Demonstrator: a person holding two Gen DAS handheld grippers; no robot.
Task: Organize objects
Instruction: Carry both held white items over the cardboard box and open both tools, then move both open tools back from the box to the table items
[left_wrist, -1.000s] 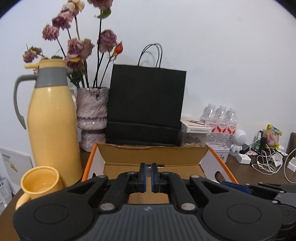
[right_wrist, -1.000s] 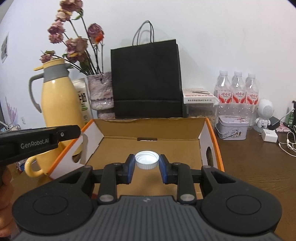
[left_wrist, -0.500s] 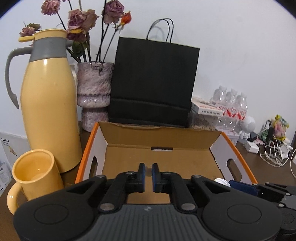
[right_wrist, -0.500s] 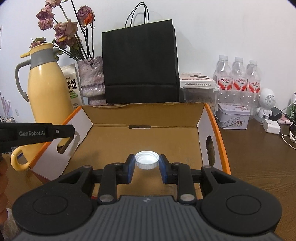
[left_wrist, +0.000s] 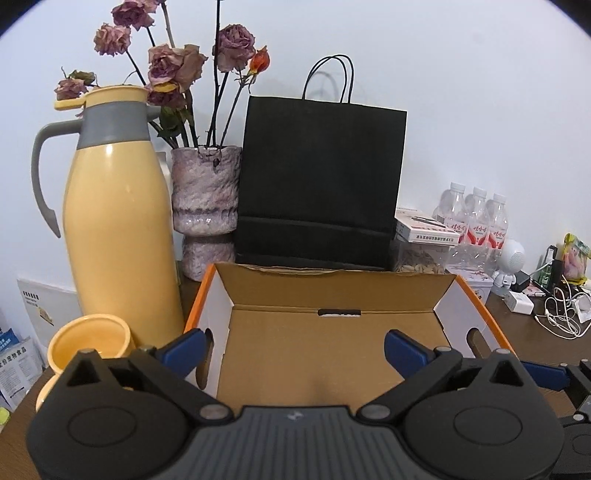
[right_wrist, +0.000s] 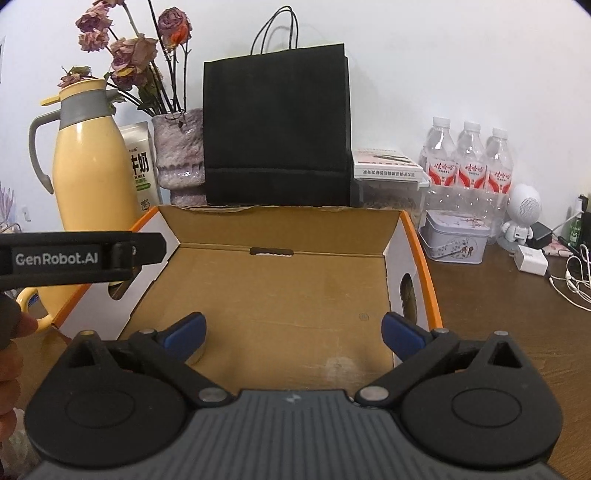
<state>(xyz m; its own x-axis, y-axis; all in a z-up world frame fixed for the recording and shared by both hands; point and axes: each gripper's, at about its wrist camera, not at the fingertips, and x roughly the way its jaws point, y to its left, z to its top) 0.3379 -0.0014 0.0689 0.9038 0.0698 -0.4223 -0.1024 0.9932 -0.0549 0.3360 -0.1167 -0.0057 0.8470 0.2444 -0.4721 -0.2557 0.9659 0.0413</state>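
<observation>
While partly hidden behind the right gripper's left finger, sits a bottle cap on the floor of the cardboard box, only a pale sliver showing. Spread wide and holding nothing, both the right and left gripper.

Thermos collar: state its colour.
Grey, on the yellow thermos; the collar shows best in the left wrist view.

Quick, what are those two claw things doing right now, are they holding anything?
Left gripper: open wide, holding nothing, above the cardboard box.
Right gripper: open wide, nothing between its fingers, also over the box.
</observation>
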